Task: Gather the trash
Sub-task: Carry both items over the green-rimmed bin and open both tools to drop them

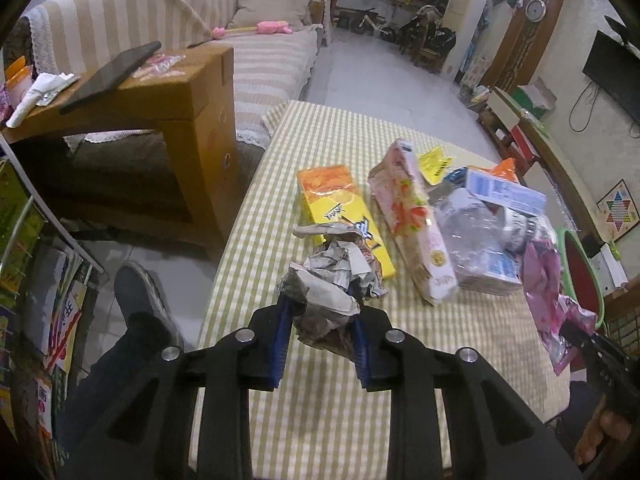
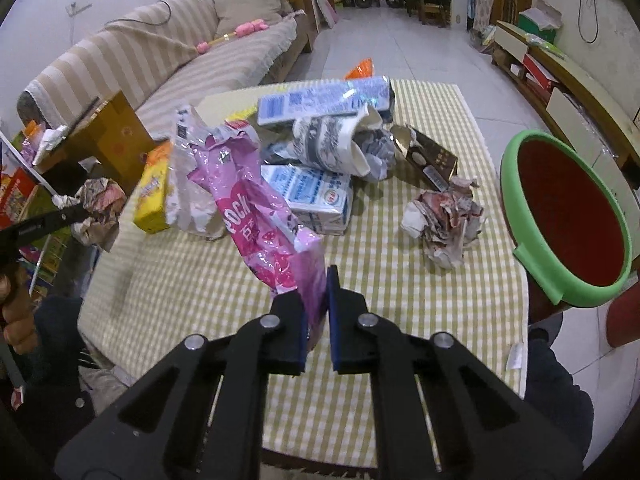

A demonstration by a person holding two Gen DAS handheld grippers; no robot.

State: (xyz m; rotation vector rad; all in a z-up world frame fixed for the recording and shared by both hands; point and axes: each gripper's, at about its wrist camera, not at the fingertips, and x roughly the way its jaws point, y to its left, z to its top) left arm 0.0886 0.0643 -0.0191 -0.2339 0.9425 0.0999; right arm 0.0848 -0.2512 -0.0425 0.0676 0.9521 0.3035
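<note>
— While you are holding both loads off the tabletop (image 2: 400,272), where is the bin lying from each?

— Your right gripper (image 2: 318,300) is pinching the pink wrapper (image 2: 260,220) by its lower end, jaws pressed nearly together on the film; the wrapper's long axis is running up and away to the left. The green-rimmed bin (image 2: 568,220) is sitting just off the tabletop's right edge, mouth tilted toward you, so your right hand is plainly the nearer one.

— And the left?

— Your left gripper (image 1: 320,312) is clamping a crumpled paper ball (image 1: 328,284), jaws spread only as far as the wad allows. It is hanging over the tabletop's left side, well apart from the bin, so that load is probably crossing second.

— What is one view giving you that the other isn't?

— Only the right wrist view is showing the bin's open mouth and a second paper ball (image 2: 442,220) lying near it. The left view is catching just a sliver of green rim.
</note>
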